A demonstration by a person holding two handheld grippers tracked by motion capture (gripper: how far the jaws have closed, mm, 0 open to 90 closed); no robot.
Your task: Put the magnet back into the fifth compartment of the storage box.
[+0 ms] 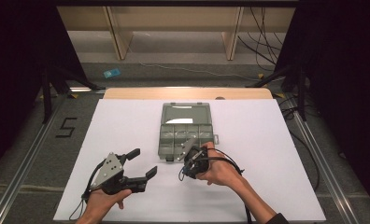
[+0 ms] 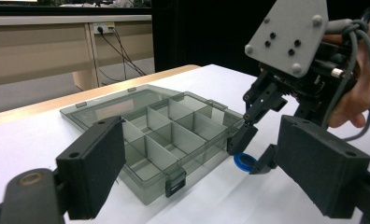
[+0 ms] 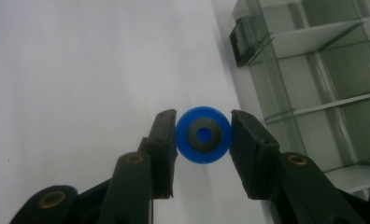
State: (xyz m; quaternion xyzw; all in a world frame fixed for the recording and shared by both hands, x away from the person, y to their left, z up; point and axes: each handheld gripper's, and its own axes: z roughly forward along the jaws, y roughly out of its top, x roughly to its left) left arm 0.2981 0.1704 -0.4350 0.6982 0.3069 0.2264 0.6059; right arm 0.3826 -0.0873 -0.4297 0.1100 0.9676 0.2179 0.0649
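A small blue ring with a grey core [image 3: 203, 135] sits between the pads of my right gripper [image 3: 203, 127], which is shut on it. In the left gripper view the blue ring [image 2: 245, 162] hangs low over the white sheet, just off the front corner of the clear grey compartment box [image 2: 164, 140]. The right gripper [image 1: 182, 174] points down beside that box [image 1: 185, 135], whose lid [image 1: 185, 113] lies open behind it. My left gripper [image 1: 143, 162] rests to the left, open, with nothing between its jaws.
A white sheet [image 1: 267, 154] covers the wooden table. The box's compartments [image 3: 314, 93] look bare. A latch [image 2: 174, 184] sticks out at the box's near edge. Cables and desk legs stand on the floor beyond the table.
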